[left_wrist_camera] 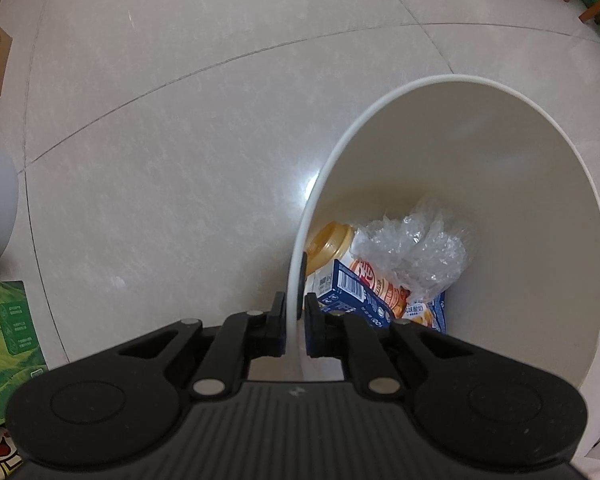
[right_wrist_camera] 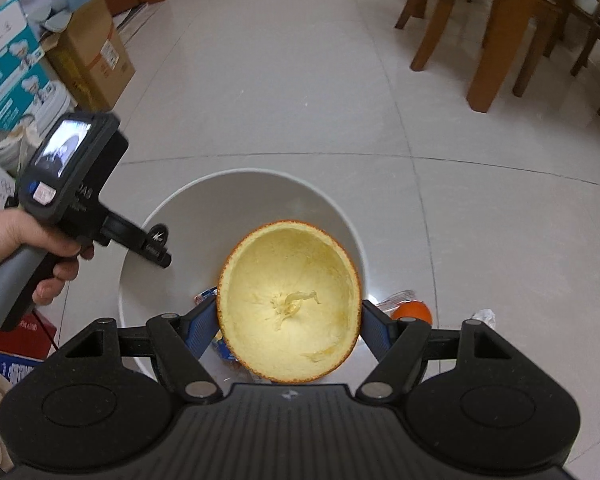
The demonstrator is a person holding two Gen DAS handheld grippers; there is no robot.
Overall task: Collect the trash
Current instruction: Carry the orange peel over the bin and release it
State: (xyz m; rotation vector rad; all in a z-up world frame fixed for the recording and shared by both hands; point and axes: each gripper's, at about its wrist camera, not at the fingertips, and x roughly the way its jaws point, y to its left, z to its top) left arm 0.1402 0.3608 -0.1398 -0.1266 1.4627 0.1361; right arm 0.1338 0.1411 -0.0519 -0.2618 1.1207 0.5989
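Note:
A white trash bin (left_wrist_camera: 480, 148) stands on the tiled floor. My left gripper (left_wrist_camera: 296, 304) is shut on the bin's near rim, one finger outside and one inside. At the bottom of the bin lie a gold-capped bottle (left_wrist_camera: 332, 240), a crumpled clear plastic bag (left_wrist_camera: 412, 248) and a blue carton (left_wrist_camera: 352, 296). In the right wrist view my right gripper (right_wrist_camera: 288, 316) is shut on a hollow half orange peel (right_wrist_camera: 290, 304), held above the bin (right_wrist_camera: 172, 240). A hand (right_wrist_camera: 16, 248) holds the left gripper (right_wrist_camera: 156, 246) at the bin's left rim.
On the floor right of the bin lie an orange object in a wrapper (right_wrist_camera: 414, 312) and a white crumpled scrap (right_wrist_camera: 484, 315). Cardboard boxes (right_wrist_camera: 92, 52) are stacked at the left. Wooden chair legs (right_wrist_camera: 496, 32) stand at the back right. A green box (left_wrist_camera: 4, 340) lies left.

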